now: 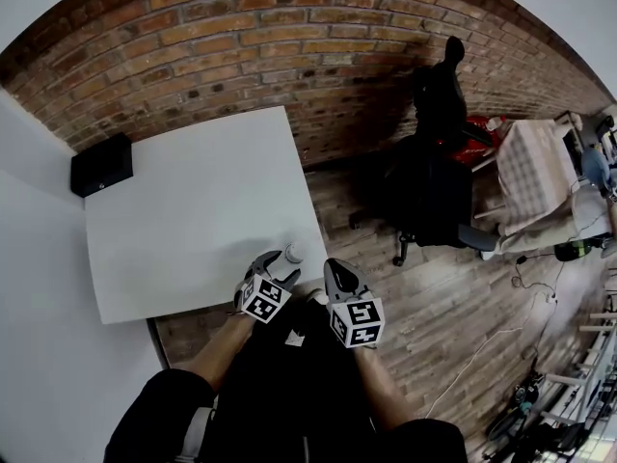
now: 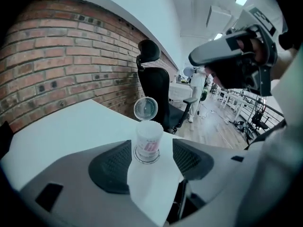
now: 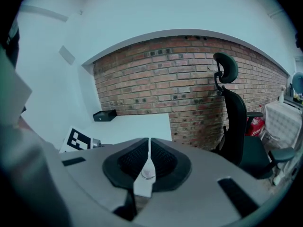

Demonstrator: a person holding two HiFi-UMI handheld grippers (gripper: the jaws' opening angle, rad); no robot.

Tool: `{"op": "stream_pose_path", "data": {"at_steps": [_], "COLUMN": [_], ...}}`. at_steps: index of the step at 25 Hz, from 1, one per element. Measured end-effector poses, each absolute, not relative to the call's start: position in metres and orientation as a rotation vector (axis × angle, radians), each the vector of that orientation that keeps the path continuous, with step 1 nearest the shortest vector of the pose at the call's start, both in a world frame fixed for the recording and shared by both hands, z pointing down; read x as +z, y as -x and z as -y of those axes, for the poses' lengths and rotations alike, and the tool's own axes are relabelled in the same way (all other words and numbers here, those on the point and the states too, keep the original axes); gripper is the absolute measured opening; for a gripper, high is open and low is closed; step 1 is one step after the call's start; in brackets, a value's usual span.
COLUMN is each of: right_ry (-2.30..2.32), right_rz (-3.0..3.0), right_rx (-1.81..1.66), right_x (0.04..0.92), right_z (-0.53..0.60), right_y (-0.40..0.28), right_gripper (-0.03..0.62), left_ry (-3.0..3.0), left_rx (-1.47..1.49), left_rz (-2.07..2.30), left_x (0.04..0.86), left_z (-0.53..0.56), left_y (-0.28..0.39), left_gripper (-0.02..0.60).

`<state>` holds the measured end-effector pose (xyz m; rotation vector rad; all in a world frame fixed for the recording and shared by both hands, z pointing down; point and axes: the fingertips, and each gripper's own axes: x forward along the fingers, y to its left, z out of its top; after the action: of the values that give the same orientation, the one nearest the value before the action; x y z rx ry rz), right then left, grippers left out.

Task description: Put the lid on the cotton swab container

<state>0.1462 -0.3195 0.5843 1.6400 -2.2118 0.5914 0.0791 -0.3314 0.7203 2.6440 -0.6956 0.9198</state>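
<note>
The cotton swab container (image 2: 148,141), a small white tub with a pink label, stands upright near the front right corner of the white table (image 1: 193,210). Its clear round lid (image 2: 145,109) stands up behind the rim, apart from the mouth. My left gripper (image 2: 151,148) is open, with the container between its pads and a gap on each side. In the head view the container (image 1: 293,253) sits just beyond the left gripper (image 1: 273,276). My right gripper (image 1: 339,278) hovers beside it off the table's corner, and it (image 3: 148,148) is shut with nothing held.
A black box (image 1: 101,164) sits at the table's back left corner against the brick wall (image 1: 289,37). A black office chair (image 1: 434,191) stands on the wooden floor to the right. The table's front edge (image 1: 222,302) runs just under the grippers.
</note>
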Motion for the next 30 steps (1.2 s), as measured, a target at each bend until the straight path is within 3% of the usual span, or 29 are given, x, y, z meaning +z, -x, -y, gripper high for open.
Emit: {"op": "stream_pose_path", "data": {"at_steps": [9, 16, 30], "right_ry": [-1.540, -1.411, -1.088], "right_rz": [2.189, 2.183, 2.201], "right_rx": [0.618, 0.626, 0.661], "right_x": [0.610, 0.633, 0.671], "right_z": [0.339, 0.362, 0.392], "right_y": [-0.151, -0.148, -0.138], "right_gripper": [0.026, 0.107, 0.141], "left_ry": [-2.637, -2.647, -2.660], "left_rx": [1.033, 1.070, 1.082], "left_rz": [0.630, 0.624, 0.600], "left_x": [0.760, 0.773, 0.780], "left_z": [0.345, 0.353, 0.359], "left_y": [-0.101, -0.112, -0.112], "left_gripper": [0.264, 0.265, 0.250]}}
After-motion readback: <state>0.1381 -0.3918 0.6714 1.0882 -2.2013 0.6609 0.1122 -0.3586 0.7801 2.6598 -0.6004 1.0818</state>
